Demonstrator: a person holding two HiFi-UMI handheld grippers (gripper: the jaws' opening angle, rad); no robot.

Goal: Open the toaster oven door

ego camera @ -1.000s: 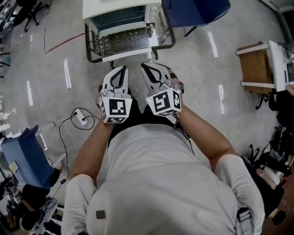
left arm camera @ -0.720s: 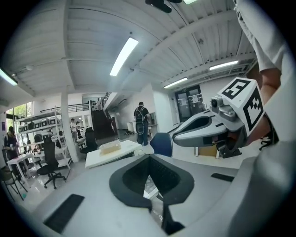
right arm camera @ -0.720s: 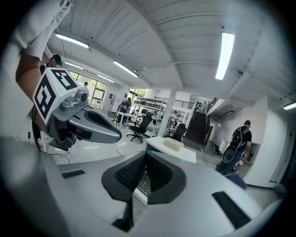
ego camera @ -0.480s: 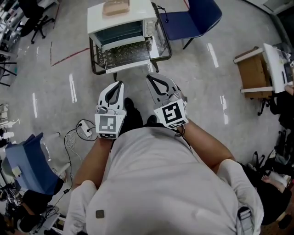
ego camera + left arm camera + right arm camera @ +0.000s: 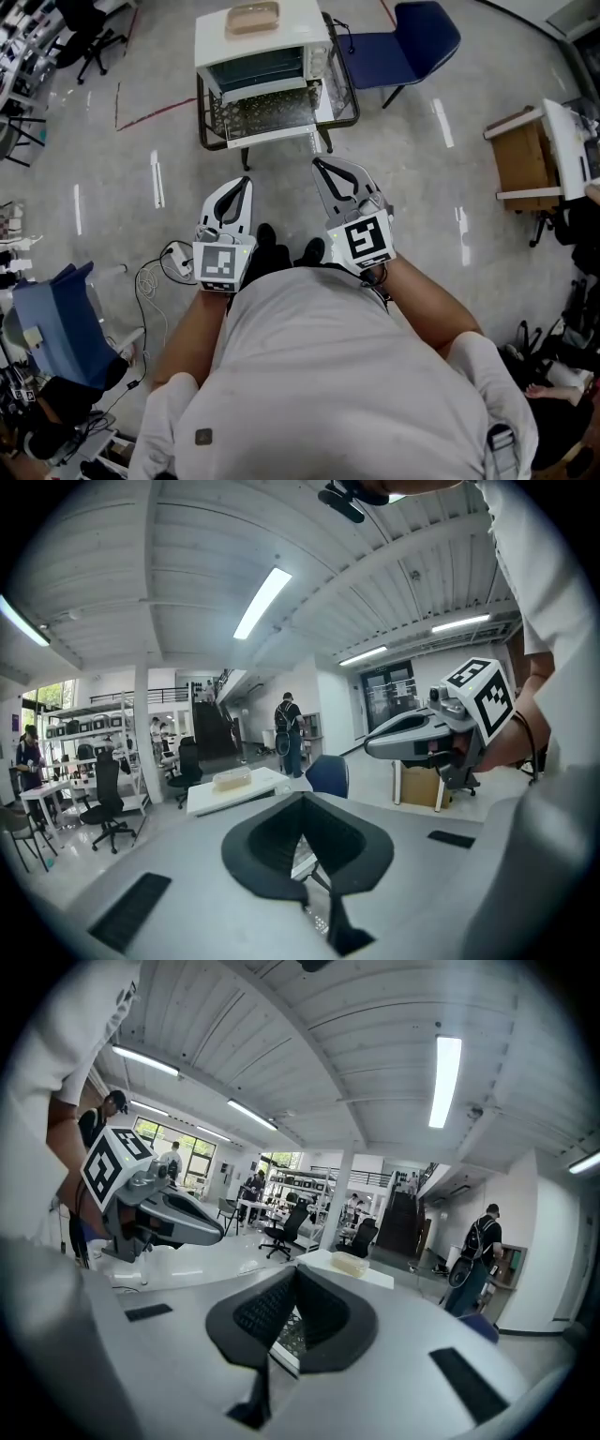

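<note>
Toaster oven: I see the white toaster oven (image 5: 262, 45) at the top of the head view, sitting on a low black-framed counter (image 5: 201, 117) on the grey floor
Door: the oven door (image 5: 267, 105) is already down, lying flat and pointing toward me, with its white handle edge nearest me; the oven mouth behind it stands open
On top of the oven: a shallow tan tray (image 5: 253, 16) rests on the roof
Left gripper: my left gripper (image 5: 244, 185) is held up in front of the person's torso and points at the oven, well short of the door; its jaws are pressed together with nothing between them
Right gripper: my right gripper (image 5: 323, 169) sits just beside the left at about the same height and points the same way, also well apart from the door; its jaws are closed on nothing too
Between the grippers: the toes of two dark shoes (image 5: 267, 236) show on the floor
Around the oven: a blue chair (image 5: 412, 42) stands just to its right; a white power strip (image 5: 178, 264) with a coiled cable lies on the floor near the left gripper
Background: a person with a backpack (image 5: 286, 728) stands far across the room
</note>
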